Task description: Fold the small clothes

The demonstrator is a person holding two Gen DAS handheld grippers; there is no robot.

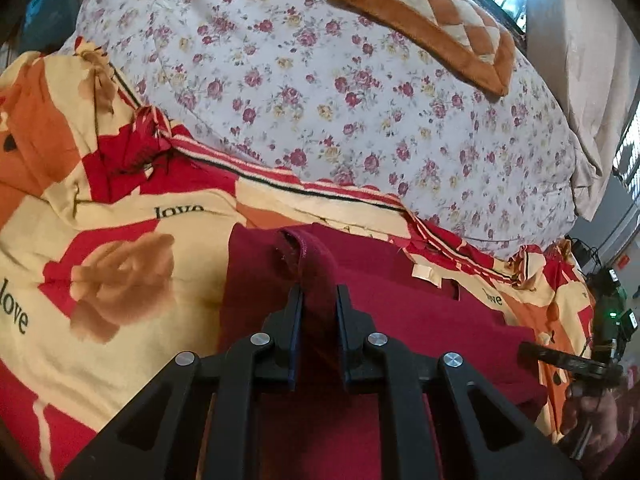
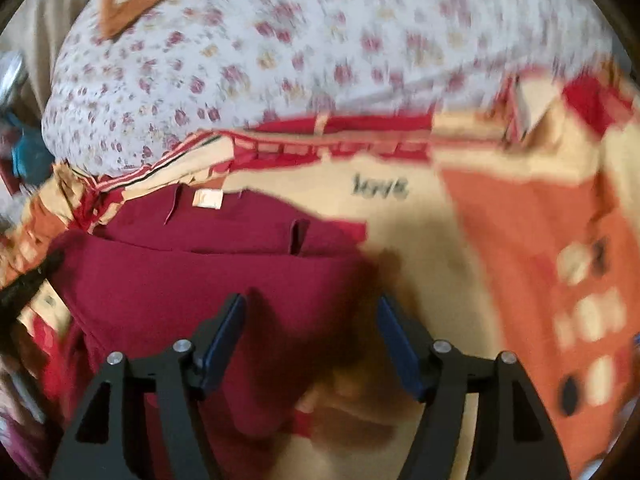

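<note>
On a bed, a dark red garment (image 1: 420,320) lay spread over a red, cream and orange bedcover (image 1: 112,280) printed with "love". The left tool (image 1: 319,300) had closed its fingers on a raised fold of the garment's edge. The right tool (image 2: 312,320) hovered with fingers wide apart, holding nothing, above the garment's right edge. Behind lay a floral quilt (image 1: 320,100) and an orange checked cushion (image 1: 432,20); the right view was blurred.
</note>
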